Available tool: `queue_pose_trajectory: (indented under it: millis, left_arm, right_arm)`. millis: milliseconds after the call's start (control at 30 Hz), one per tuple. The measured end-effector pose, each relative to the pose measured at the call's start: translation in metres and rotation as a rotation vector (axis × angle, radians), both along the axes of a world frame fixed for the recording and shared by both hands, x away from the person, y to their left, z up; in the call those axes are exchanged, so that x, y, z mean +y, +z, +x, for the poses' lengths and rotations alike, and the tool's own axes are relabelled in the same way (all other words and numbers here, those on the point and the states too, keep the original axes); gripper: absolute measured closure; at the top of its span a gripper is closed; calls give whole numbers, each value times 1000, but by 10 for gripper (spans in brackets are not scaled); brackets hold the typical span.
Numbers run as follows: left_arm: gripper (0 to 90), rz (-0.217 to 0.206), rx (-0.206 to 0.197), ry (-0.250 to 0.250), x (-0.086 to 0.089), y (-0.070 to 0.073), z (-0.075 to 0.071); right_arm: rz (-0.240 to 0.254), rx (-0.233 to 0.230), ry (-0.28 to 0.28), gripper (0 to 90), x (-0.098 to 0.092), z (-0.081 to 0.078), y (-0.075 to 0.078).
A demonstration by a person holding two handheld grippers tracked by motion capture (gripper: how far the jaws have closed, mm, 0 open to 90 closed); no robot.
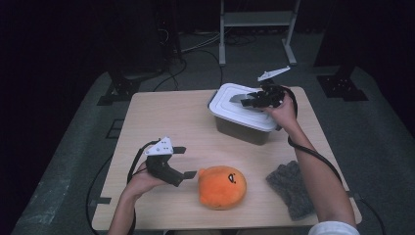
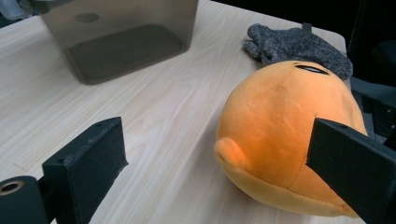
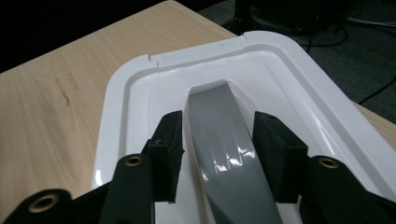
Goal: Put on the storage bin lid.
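While we looked from the near edge of the table, we saw first the orange plush toy lying on the wood, and a grey knitted cloth to its right. The left gripper was just beside the toy, on its left, with its jaws wide apart and nothing between them. Farther away stood a dark container with a white lid on it. The right gripper was on top of this lid. Its jaws stood narrow on both sides of the grey handle, very close to it, but we could not tell if the pads pressed on it.
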State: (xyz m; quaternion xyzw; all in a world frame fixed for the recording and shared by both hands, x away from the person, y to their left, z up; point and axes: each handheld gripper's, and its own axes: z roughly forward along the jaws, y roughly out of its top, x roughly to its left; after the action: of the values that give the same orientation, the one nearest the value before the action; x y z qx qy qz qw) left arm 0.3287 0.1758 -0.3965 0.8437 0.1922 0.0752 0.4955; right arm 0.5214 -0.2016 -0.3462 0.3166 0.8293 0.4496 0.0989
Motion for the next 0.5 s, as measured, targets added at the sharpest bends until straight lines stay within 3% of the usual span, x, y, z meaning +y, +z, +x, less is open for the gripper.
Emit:
queue_pose_trajectory:
  millis: [500]
  left_arm:
    - [40,-13,1,18,8,1,1]
  right_arm:
    - [2,21,81,656,8,-6,1]
